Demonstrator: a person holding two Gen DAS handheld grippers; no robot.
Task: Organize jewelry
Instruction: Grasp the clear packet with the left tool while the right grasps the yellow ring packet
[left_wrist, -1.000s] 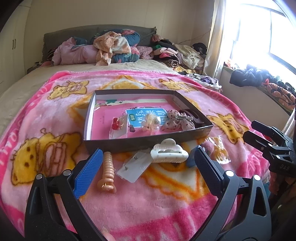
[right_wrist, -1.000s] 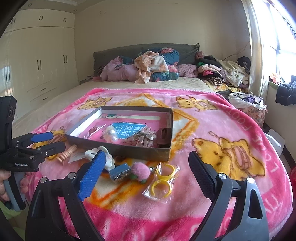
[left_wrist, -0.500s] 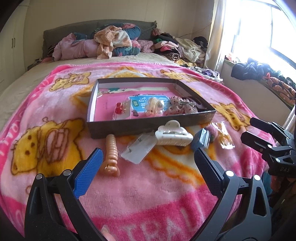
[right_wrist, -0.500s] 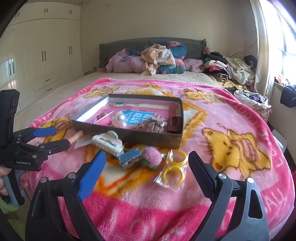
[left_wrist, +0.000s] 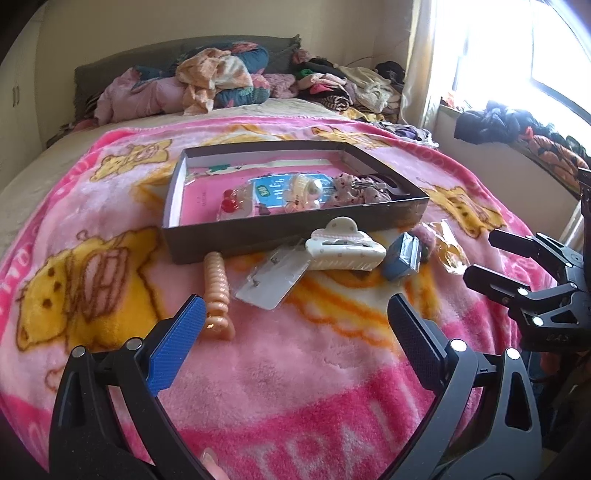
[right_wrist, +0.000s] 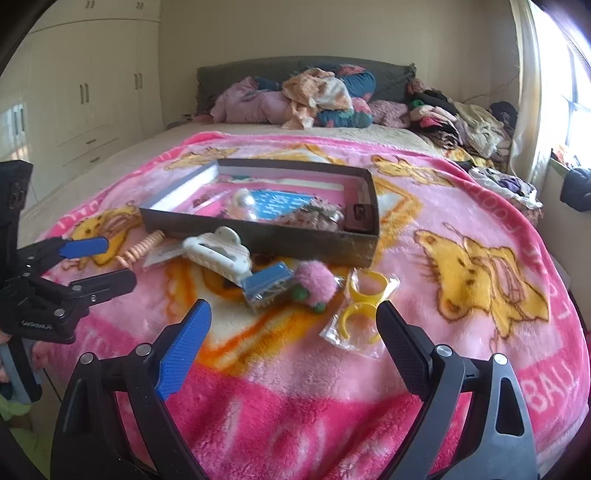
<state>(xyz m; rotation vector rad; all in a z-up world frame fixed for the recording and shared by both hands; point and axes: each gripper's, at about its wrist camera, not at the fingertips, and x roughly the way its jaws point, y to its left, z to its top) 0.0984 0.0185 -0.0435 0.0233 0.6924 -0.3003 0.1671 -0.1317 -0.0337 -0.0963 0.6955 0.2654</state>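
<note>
A dark shallow box (left_wrist: 258, 232) (right_wrist: 258, 240) sits on the pink blanket and holds several small accessories. In front of it lie a peach spiral hair tie (left_wrist: 218, 291) (right_wrist: 142, 249), a clear packet (left_wrist: 273, 277), a white claw clip (left_wrist: 345, 245) (right_wrist: 218, 253), a blue clip (left_wrist: 402, 256) (right_wrist: 267, 282), a pink pompom (right_wrist: 317, 284) and bagged yellow rings (right_wrist: 364, 306). My left gripper (left_wrist: 295, 336) is open and empty, short of the hair tie and packet. My right gripper (right_wrist: 291, 336) is open and empty, short of the blue clip and rings.
The pink cartoon blanket (left_wrist: 314, 387) covers the bed. Piled clothes (right_wrist: 317, 96) lie at the headboard. Wardrobes (right_wrist: 92, 92) stand on the left and a bright window (left_wrist: 517, 55) with clothes on its sill on the right.
Both grippers have drawn back toward the foot of the bed and risen, so the box and loose items sit farther off. Both stay open and empty.
</note>
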